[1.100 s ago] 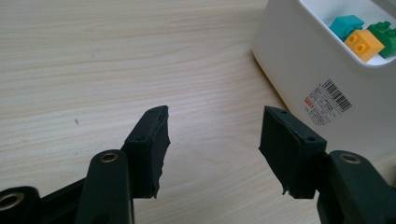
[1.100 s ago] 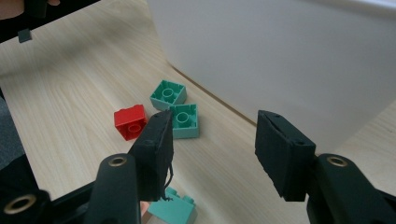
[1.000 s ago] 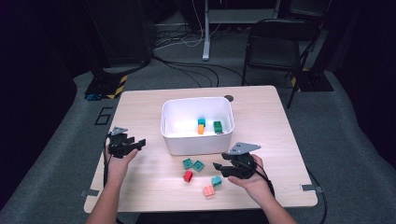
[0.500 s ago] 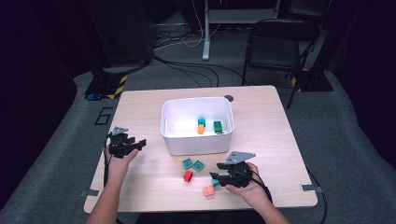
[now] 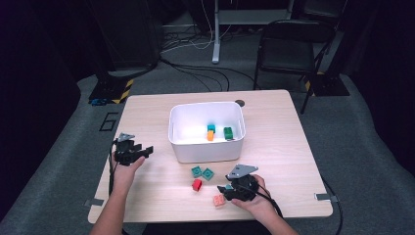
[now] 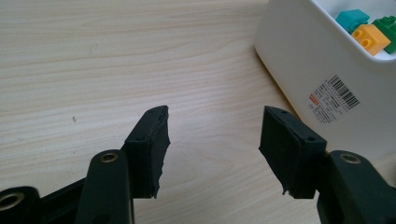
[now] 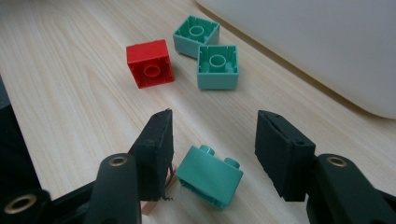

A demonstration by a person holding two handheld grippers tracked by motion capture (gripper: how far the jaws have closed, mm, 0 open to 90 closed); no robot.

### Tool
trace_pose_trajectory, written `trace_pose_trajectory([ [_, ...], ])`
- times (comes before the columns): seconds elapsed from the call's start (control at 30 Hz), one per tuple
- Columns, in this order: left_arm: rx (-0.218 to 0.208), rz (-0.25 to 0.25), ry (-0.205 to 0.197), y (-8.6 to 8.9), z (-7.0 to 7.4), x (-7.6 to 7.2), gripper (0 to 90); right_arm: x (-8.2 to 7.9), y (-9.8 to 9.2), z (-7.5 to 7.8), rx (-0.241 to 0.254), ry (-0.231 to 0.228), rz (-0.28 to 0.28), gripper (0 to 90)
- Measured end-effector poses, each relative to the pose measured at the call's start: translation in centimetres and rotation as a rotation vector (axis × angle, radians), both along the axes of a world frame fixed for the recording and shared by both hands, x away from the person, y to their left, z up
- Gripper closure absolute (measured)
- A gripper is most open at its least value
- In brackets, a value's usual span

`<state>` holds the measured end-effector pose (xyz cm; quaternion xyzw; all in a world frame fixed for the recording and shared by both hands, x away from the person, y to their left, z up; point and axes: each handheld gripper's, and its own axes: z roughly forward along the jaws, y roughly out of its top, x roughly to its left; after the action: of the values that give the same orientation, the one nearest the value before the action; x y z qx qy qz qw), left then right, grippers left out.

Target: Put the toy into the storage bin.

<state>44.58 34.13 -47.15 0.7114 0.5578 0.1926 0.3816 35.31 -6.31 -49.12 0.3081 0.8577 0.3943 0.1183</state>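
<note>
Teal brick (image 7: 210, 176) lies between the low right gripper's (image 7: 212, 140) just-opened fingers (image 7: 156, 144), ungripped.

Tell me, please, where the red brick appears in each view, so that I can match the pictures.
High view: the red brick lies on the table in front of the white bin, below-left of the two green bricks.
Left gripper view: not in it.
Right gripper view: the red brick lies upper left, studs down, left of the two green bricks.
Shared landmark: the white bin, also at the right of the left gripper view.
</note>
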Motion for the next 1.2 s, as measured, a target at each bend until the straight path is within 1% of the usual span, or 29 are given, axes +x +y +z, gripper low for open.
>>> trace_pose_trajectory([
  [0.17,-0.004,0.007,0.003,0.1,-0.1,0.1,41.6,0.2,-0.2,-0.5,-0.032,0.03,-0.008,46.7],
  [0.2,-0.007,0.01,0.003,0.2,-0.2,0.1,41.6,0.2,-0.4,-0.6,-0.033,0.044,-0.014,47.6],
  [0.27,-0.003,0.008,0.005,0.2,-0.2,0.2,41.6,0.4,-0.7,-0.6,-0.027,0.062,-0.026,48.9],
  [0.3,-0.002,0.006,0.005,0.2,-0.2,0.2,41.6,0.6,-1.0,-0.7,-0.024,0.055,-0.025,49.9],
  [0.37,-0.002,0.006,0.005,0.2,-0.2,0.2,41.6,0.7,-1.4,-0.7,-0.017,0.073,-0.043,51.7],
  [0.4,-0.002,0.006,0.006,0.2,-0.2,0.2,41.6,0.8,-1.6,-0.7,-0.016,0.077,-0.044,52.0],
  [0.5,-0.003,0.007,0.007,0.1,-0.3,0.2,41.6,1.0,-1.9,-0.8,-0.013,0.09,-0.053,56.4],
  [0.6,-0.001,0.006,0.006,0.1,-0.2,0.2,41.6,1.1,-2.0,-0.8,-0.017,0.086,-0.046,57.7],
  [0.67,-0.005,0.007,0.004,0.1,-0.2,0.2,41.6,1.0,-2.0,-0.6,-0.019,0.09,-0.05,58.0],
  [0.73,-0.004,0.006,0.004,0.1,-0.1,0.2,41.6,1.0,-2.0,-0.4,-0.016,0.084,-0.049,58.0],
  [0.77,-0.001,0.008,-0.003,0.1,-0.2,0.2,41.6,1.1,-2.0,-0.3,-0.014,0.073,-0.045,58.0],
  [0.9,0.0,0.004,0.0,0.1,-0.1,0.2,41.6,1.0,-2.1,0.0,-0.005,0.079,-0.057,58.1],
  [1.0,0.001,0.004,0.0,0.1,-0.1,0.2,41.6,1.0,-2.2,0.3,-0.002,0.062,-0.05,58.1],
  [1.03,0.0,0.004,0.002,0.1,-0.1,0.2,41.6,1.0,-2.2,0.5,-0.003,0.071,-0.053,58.1],
  [1.07,0.001,0.004,0.002,0.1,-0.1,0.2,41.6,1.0,-2.2,0.6,-0.003,0.067,-0.05,58.1],
  [1.1,0.0,0.004,0.002,0.1,-0.1,0.2,41.6,1.0,-2.2,0.7,-0.002,0.055,-0.046,58.2],
  [1.2,0.001,0.004,0.0,0.1,-0.1,0.1,41.6,1.0,-2.2,1.2,0.003,0.056,-0.044,58.2],
])
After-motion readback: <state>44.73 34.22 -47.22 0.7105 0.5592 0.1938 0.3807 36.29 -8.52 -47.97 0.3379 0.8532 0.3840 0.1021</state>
